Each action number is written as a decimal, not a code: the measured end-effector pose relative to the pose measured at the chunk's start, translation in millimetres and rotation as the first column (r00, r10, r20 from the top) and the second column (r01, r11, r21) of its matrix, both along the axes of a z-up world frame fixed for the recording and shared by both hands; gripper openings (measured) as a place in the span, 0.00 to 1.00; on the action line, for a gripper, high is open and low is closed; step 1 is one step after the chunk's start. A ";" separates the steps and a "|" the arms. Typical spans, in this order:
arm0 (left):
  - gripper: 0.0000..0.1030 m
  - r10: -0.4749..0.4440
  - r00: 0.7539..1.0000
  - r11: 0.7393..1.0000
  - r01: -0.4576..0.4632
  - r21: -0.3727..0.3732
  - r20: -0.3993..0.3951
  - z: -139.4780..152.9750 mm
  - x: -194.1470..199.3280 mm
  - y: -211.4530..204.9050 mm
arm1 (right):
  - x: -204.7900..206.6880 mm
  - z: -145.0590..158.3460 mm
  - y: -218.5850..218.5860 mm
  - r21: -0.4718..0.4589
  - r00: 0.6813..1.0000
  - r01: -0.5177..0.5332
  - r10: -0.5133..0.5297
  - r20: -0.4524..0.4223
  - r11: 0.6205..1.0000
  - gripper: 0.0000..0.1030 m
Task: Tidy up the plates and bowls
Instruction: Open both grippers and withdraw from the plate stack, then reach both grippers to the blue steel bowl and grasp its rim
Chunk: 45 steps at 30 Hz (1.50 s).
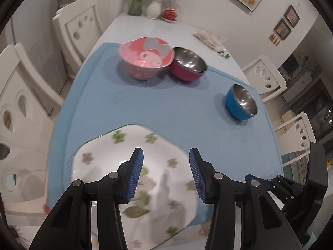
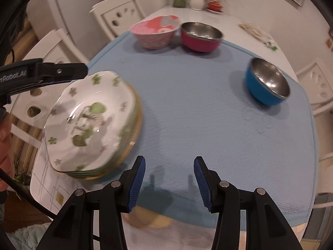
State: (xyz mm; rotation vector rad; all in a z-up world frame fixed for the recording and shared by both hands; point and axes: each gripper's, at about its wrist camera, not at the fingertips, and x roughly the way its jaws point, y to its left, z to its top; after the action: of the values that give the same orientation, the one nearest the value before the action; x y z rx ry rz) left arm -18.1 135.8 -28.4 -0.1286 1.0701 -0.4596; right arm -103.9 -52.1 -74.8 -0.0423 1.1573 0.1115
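Observation:
A white square plate with green flower print (image 1: 116, 162) (image 2: 89, 123) tops a small stack at the near left of the blue mat (image 1: 166, 112) (image 2: 197, 108). My left gripper (image 1: 166, 170) is open and hovers above this plate, holding nothing. It also shows in the right wrist view (image 2: 41, 73), at the plate's far left. My right gripper (image 2: 169, 179) is open and empty above the mat's near edge, right of the stack. A pink cartoon bowl (image 1: 145, 57) (image 2: 156, 31) and a magenta steel bowl (image 1: 188, 63) (image 2: 200, 35) touch at the far side. A blue steel bowl (image 1: 241, 102) (image 2: 267, 81) stands at the right.
Vases with flowers (image 1: 154, 2) and a small red dish (image 1: 170, 14) stand at the table's far end. A clear packet (image 1: 208, 38) lies at the far right. White chairs (image 1: 77, 27) (image 1: 268, 77) flank both sides of the table.

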 end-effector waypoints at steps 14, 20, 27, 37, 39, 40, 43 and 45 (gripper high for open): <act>0.57 -0.078 0.997 0.995 0.078 -0.054 0.009 29.5 7.0 -112.1 | -0.8 6.3 -140.1 0.207 0.981 0.192 -0.192 -0.020 0.959 0.51; 0.64 -0.105 0.994 0.990 0.102 -0.101 -0.021 28.5 22.5 -159.4 | 8.0 6.1 -192.1 0.275 0.963 0.266 -0.265 -0.039 0.924 0.62; 0.71 -0.105 0.984 0.979 0.078 -0.187 -0.141 1.7 48.2 -199.1 | 35.8 11.7 -234.2 0.291 0.957 0.288 -0.286 -0.050 0.913 0.69; 0.70 -0.030 0.972 0.978 -0.020 -0.208 -0.235 -37.0 86.8 -223.1 | 79.8 0.2 -277.2 0.306 0.945 0.320 -0.324 -0.038 0.897 0.69; 0.69 -0.024 0.969 0.980 -0.025 -0.197 -0.244 -43.3 96.5 -228.5 | 87.9 -4.4 -282.6 0.312 0.945 0.322 -0.326 -0.043 0.894 0.69; 0.68 -0.023 0.969 0.981 -0.026 -0.192 -0.246 -45.6 100.3 -230.5 | 94.4 -8.1 -285.4 0.320 0.944 0.324 -0.327 -0.048 0.890 0.69; 0.62 -0.028 0.968 0.985 -0.016 -0.173 -0.251 -53.8 110.5 -239.0 | 111.6 -18.4 -289.6 0.345 0.943 0.328 -0.329 -0.059 0.879 0.69; 0.56 -0.035 0.964 0.987 -0.008 -0.163 -0.263 -61.3 116.7 -244.9 | 122.3 -25.4 -291.2 0.352 0.941 0.334 -0.333 -0.066 0.874 0.69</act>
State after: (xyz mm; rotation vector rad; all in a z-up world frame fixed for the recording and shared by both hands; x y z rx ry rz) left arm 98.6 -109.1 -89.7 -0.3357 1.2955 -0.5531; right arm 18.4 -343.3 -100.2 0.4835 1.1159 0.0140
